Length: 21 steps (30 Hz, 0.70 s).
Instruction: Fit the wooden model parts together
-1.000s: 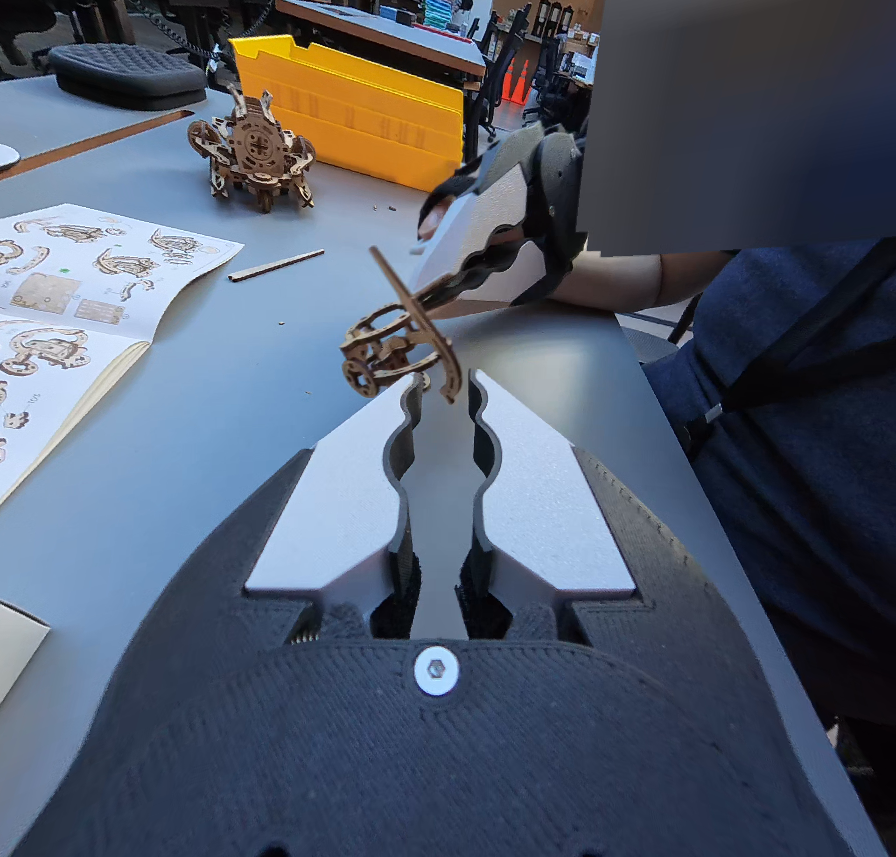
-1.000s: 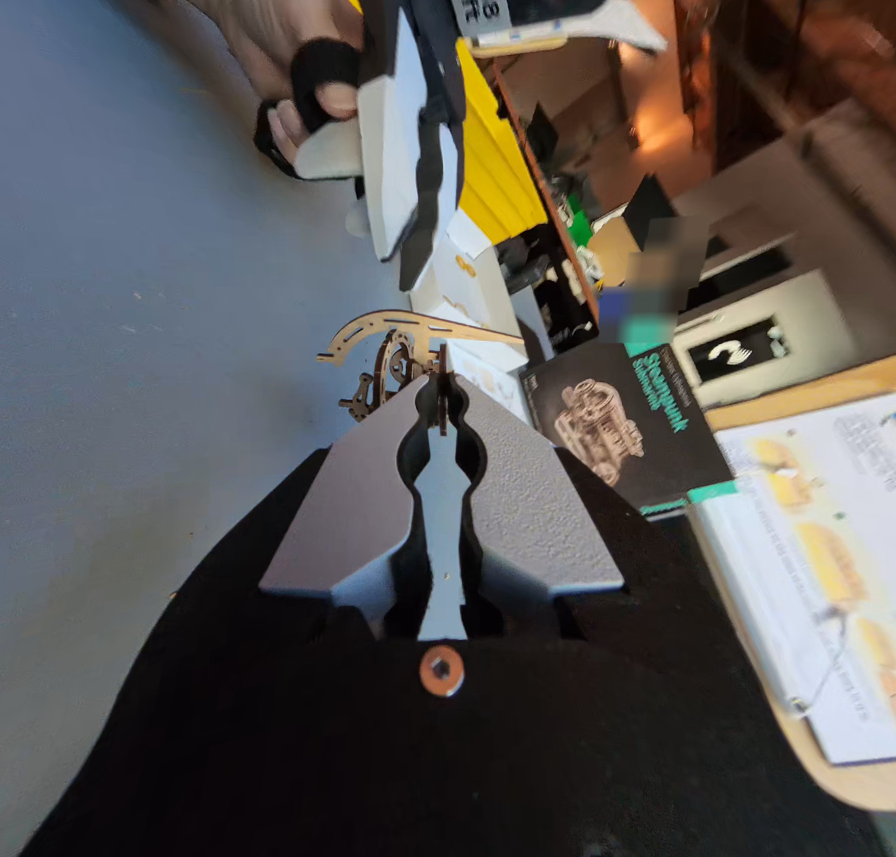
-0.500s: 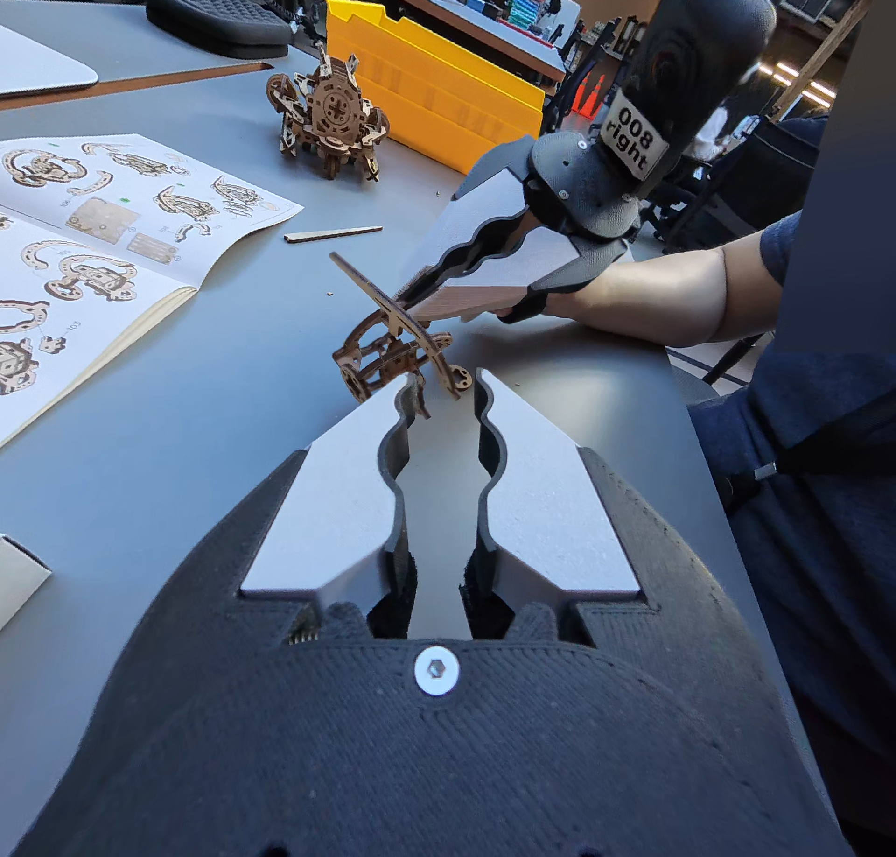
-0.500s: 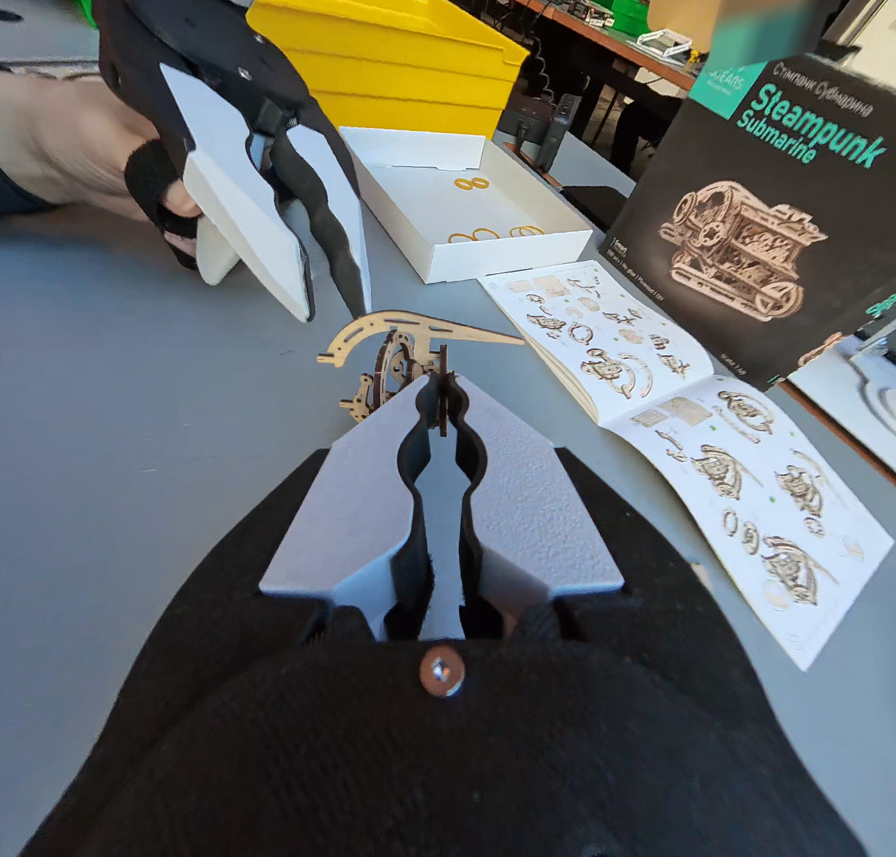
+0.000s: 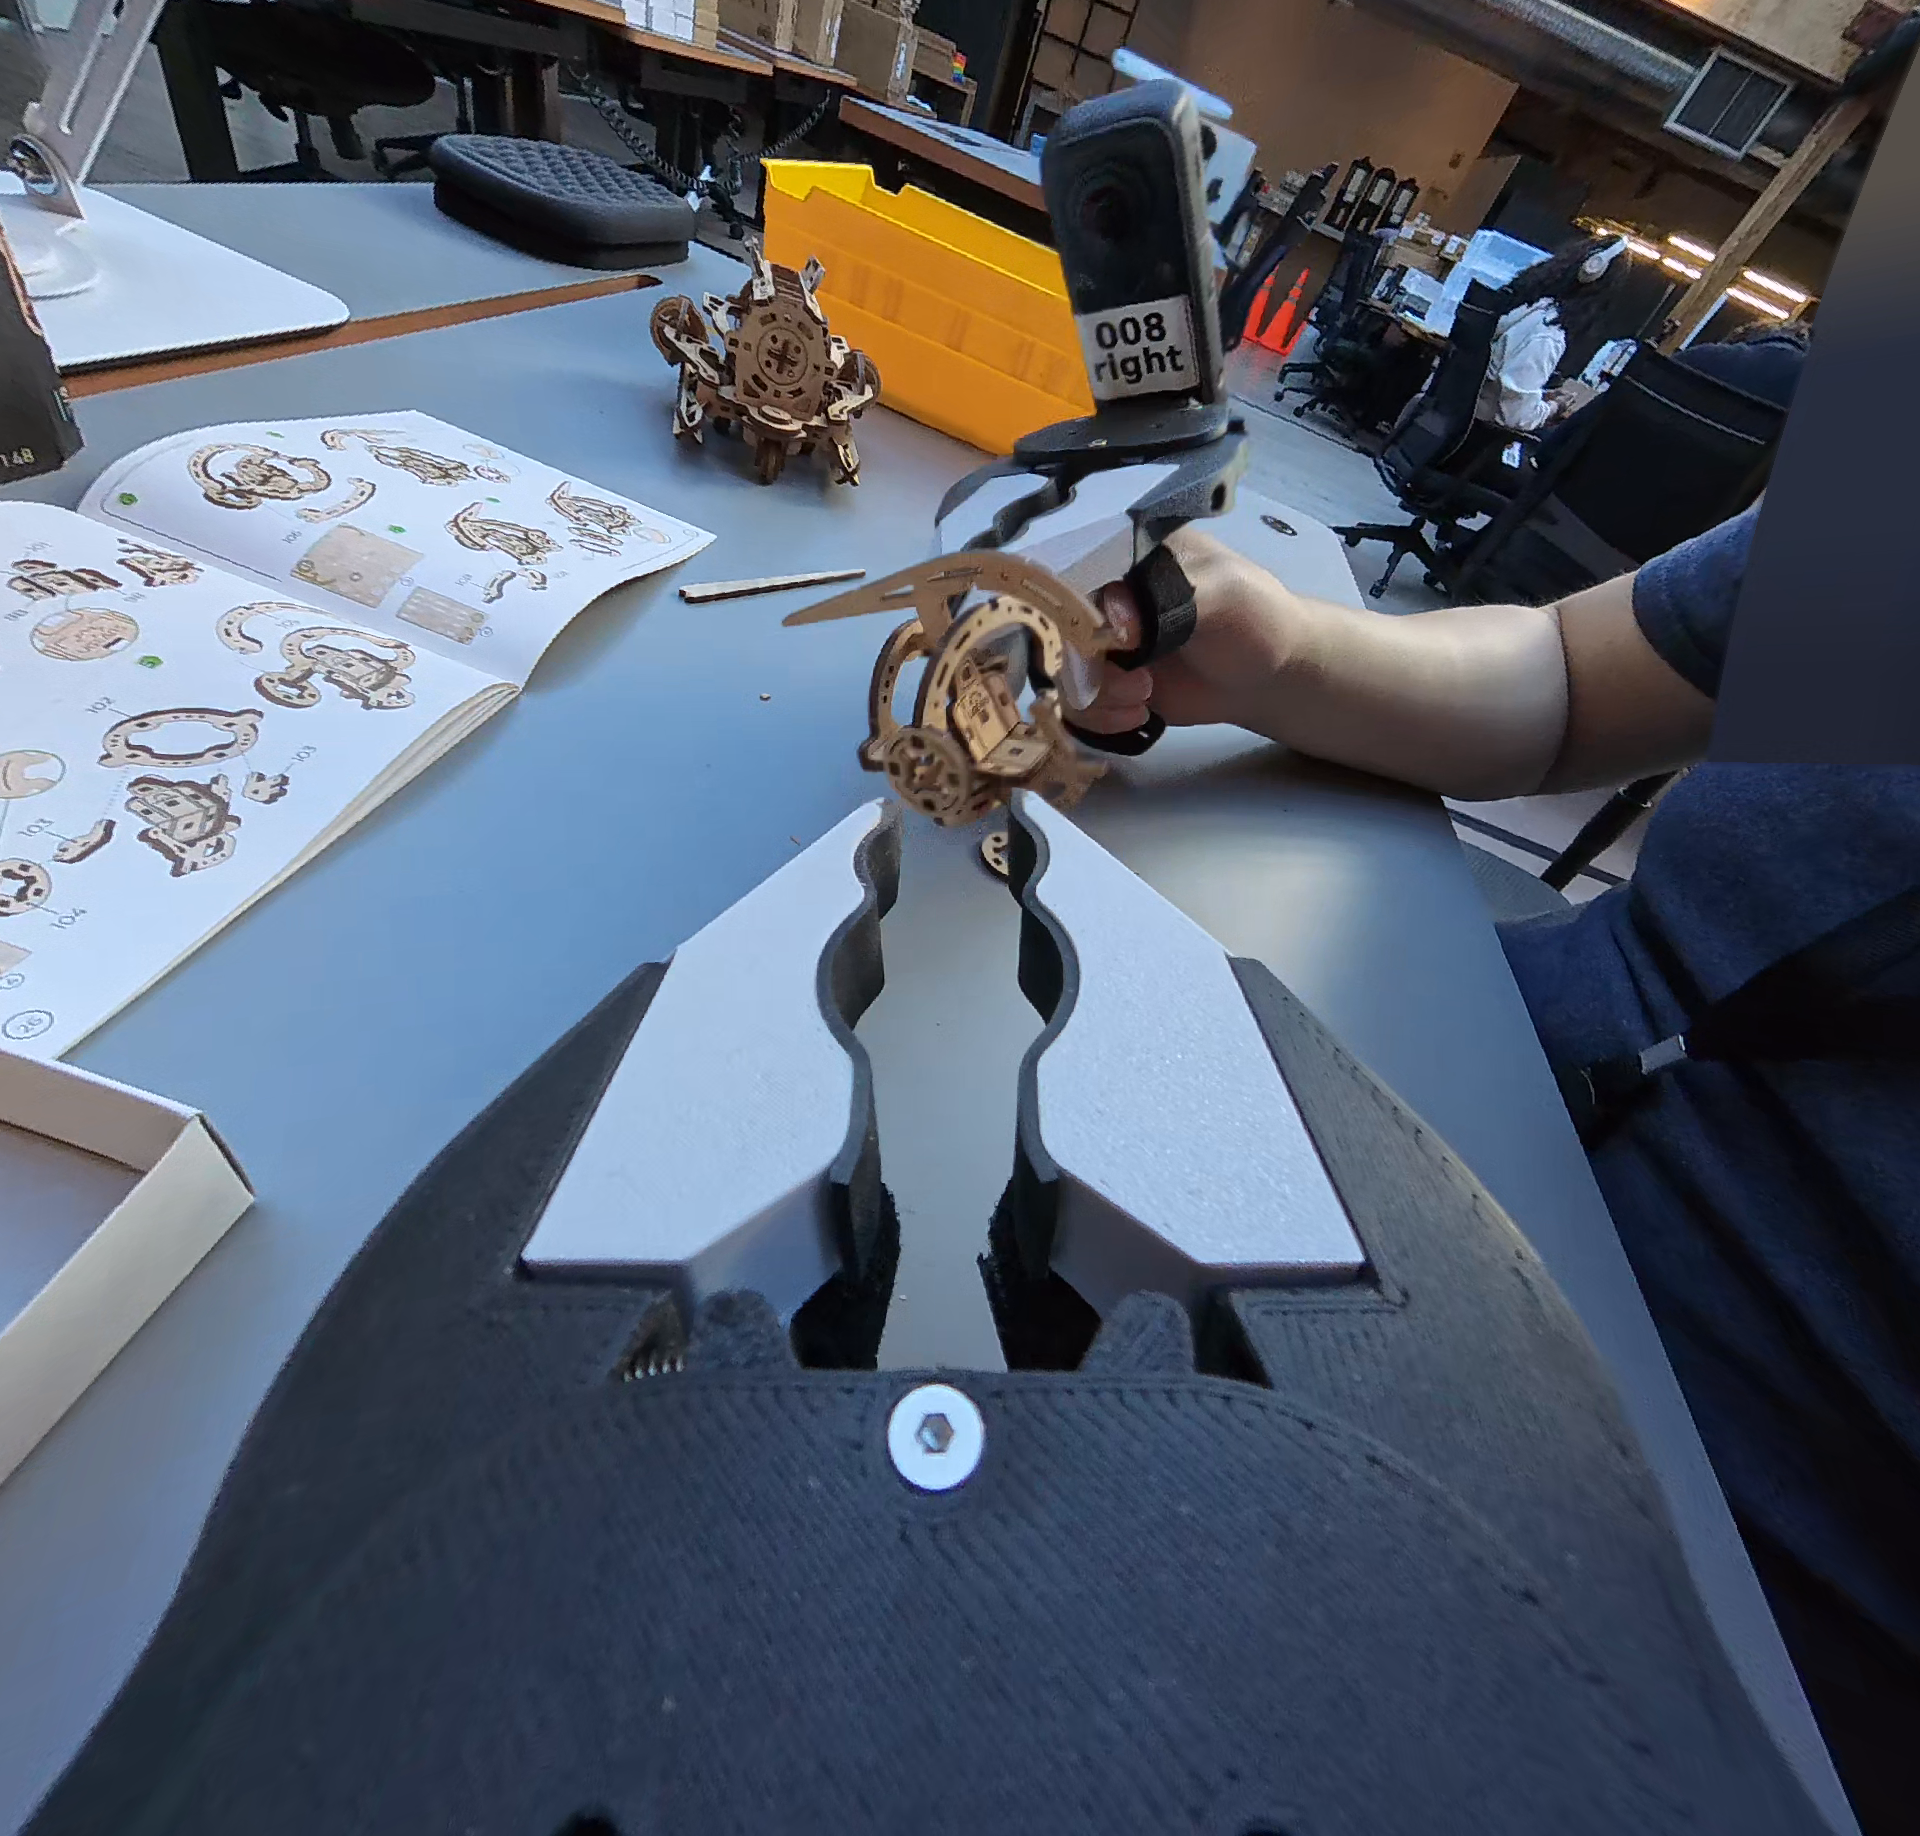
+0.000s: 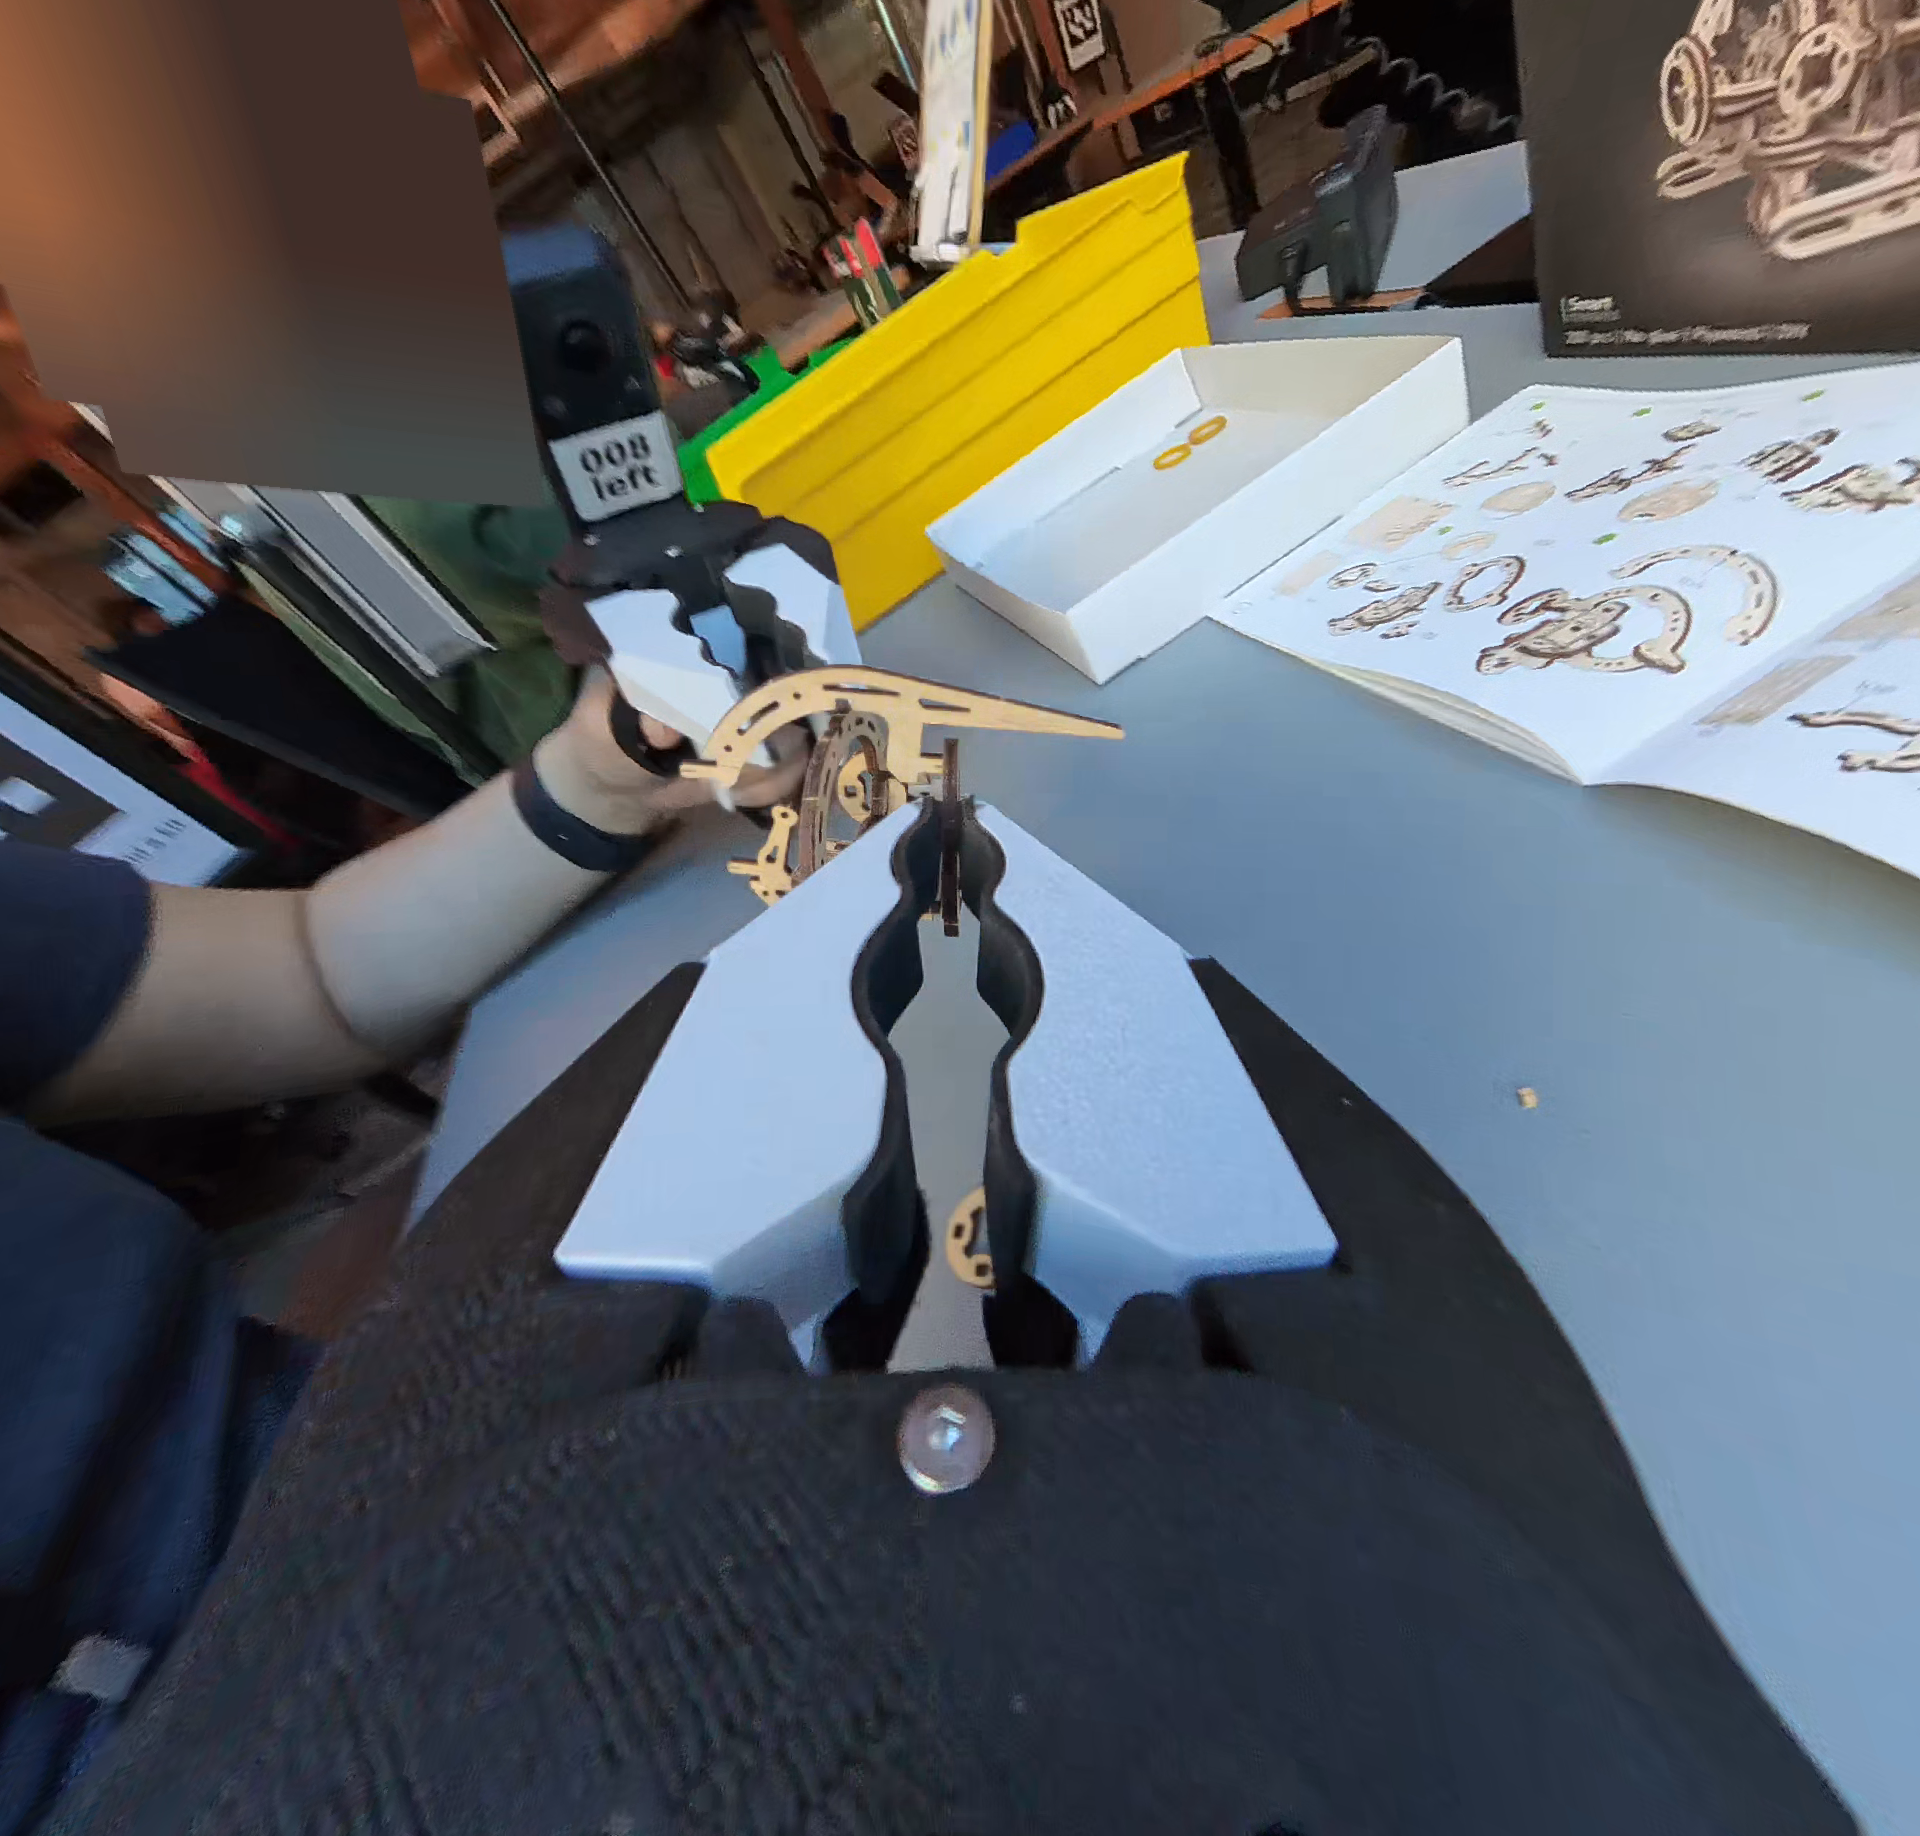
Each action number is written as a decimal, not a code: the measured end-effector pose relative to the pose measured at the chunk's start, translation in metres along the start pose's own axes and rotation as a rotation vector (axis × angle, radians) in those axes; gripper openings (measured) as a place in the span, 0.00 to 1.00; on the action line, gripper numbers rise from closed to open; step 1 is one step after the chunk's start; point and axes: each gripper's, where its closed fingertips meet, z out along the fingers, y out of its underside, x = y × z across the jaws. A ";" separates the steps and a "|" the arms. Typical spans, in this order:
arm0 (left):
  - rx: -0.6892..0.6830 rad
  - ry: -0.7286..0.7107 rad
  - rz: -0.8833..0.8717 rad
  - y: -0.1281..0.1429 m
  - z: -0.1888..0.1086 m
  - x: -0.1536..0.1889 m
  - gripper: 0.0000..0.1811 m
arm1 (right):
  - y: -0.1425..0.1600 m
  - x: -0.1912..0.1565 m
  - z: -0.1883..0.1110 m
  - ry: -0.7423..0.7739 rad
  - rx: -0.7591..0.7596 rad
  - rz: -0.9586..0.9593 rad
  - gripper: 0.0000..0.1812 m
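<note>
Above the counter [image 6: 1455, 955], our right gripper [image 6: 943, 830] pinches the wooden model [image 6: 831, 778], its long pointed blade roughly level, tip toward the booklet [image 6: 1662, 581]; our left gripper [image 5: 951, 820] gapes empty just beside it.

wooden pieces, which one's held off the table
The ringed subassembly with the long pointed blade, pinched by the right gripper; the finished model and the loose strip rest on the table.

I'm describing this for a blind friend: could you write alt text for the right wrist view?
A grey two-finger right claw pinches a small pale wooden model assembly with a curved pointed arm above a grey table. Beyond it, the open left claw points towards the model. To the right lie an open instruction booklet, a shallow white cardboard tray and a yellow plastic bin.
</note>
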 end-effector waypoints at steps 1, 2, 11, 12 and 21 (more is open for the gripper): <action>0.003 -0.001 0.000 -0.001 0.000 0.000 0.10 | -0.002 -0.001 -0.002 -0.035 0.014 0.052 0.01; 0.005 -0.001 -0.001 -0.001 0.000 0.000 0.10 | -0.004 -0.001 -0.004 -0.061 0.026 0.097 0.01; 0.000 0.005 -0.020 0.002 0.002 0.000 0.09 | -0.008 -0.003 -0.011 -0.207 0.069 0.348 0.01; -0.003 0.005 -0.020 0.002 0.003 0.000 0.09 | -0.008 -0.004 -0.011 -0.219 0.069 0.360 0.01; -0.007 0.022 -0.035 0.004 0.004 0.001 0.08 | -0.006 -0.007 -0.010 -0.278 0.060 0.437 0.01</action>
